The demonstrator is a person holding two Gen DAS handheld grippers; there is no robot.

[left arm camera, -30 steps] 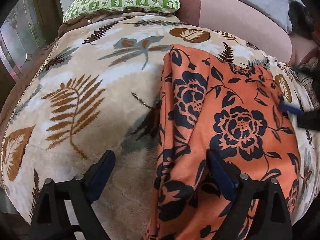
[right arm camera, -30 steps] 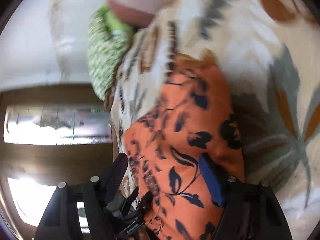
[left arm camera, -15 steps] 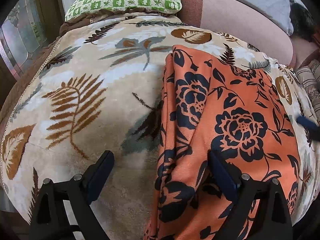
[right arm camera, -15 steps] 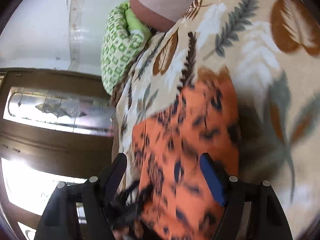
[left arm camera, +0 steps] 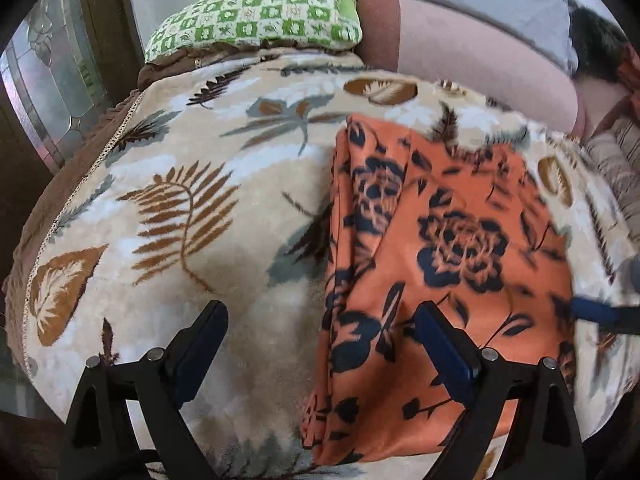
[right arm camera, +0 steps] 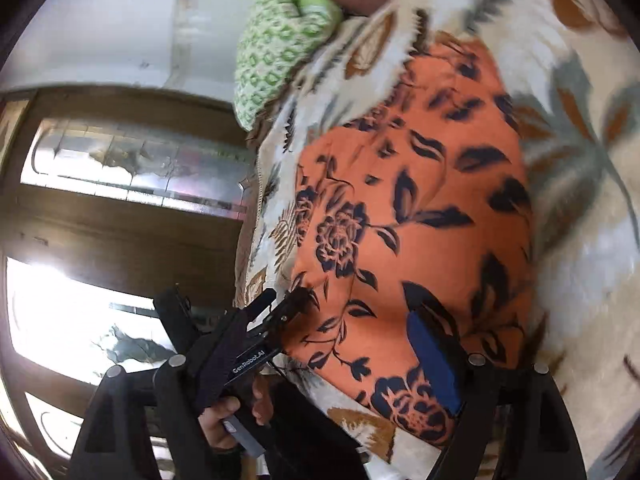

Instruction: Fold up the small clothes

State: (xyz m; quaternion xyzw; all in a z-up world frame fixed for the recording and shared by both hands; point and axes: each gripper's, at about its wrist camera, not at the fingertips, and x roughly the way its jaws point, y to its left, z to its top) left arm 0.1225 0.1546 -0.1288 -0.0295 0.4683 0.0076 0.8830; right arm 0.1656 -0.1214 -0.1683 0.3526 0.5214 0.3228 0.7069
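An orange garment with dark blue flowers [left arm camera: 444, 256] lies folded in a long strip on the leaf-patterned blanket [left arm camera: 192, 208]. My left gripper [left arm camera: 320, 348] is open and empty above the garment's near left edge. One blue finger [left arm camera: 444, 356] hangs over the cloth. My right gripper [right arm camera: 332, 364] is open and empty over the garment [right arm camera: 404, 208] from its right side. Its blue tip shows at the right edge of the left wrist view [left arm camera: 596, 312]. The left gripper's body shows in the right wrist view [right arm camera: 240, 344].
A green checked pillow [left arm camera: 260, 12] lies at the far end of the bed, next to a pink bolster [left arm camera: 472, 48]. A wooden door with glass panes [right arm camera: 120, 184] stands beyond the bed's left edge. Striped cloth [left arm camera: 620, 176] lies at the far right.
My right gripper has drawn back toward the near right side and tilted. The left gripper has pulled back slightly. The garment lies as before.
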